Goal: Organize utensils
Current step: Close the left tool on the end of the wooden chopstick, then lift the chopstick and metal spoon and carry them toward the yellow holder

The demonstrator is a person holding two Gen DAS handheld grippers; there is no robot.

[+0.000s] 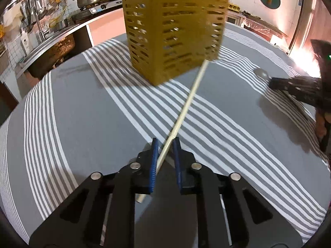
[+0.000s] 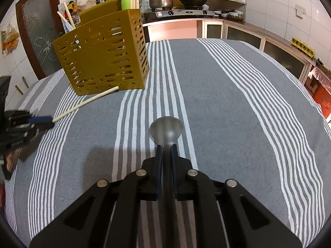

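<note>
Left wrist: left jaws [image 1: 165, 144] are clenching a chopstick [image 1: 187, 103] w/ its tip reaching ahead to the yellow caddy [image 1: 175, 39], prob. for loading.

Right wrist: right jaws [image 2: 165, 147] are gripping a metal spoon [image 2: 166, 129], bowl just ahead, above the table [image 2: 238, 113].

Black left claw [image 1: 165, 146], blue ribbed pads, four silver screws; right claw [image 2: 166, 150] looks the same.

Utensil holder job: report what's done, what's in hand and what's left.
Done: the yellow holder already has a green-topped utensil and wooden sticks standing in it. In hand: the left gripper is shut on a chopstick; the right gripper is shut on a metal spoon. Left: both must go into the holder.
</note>
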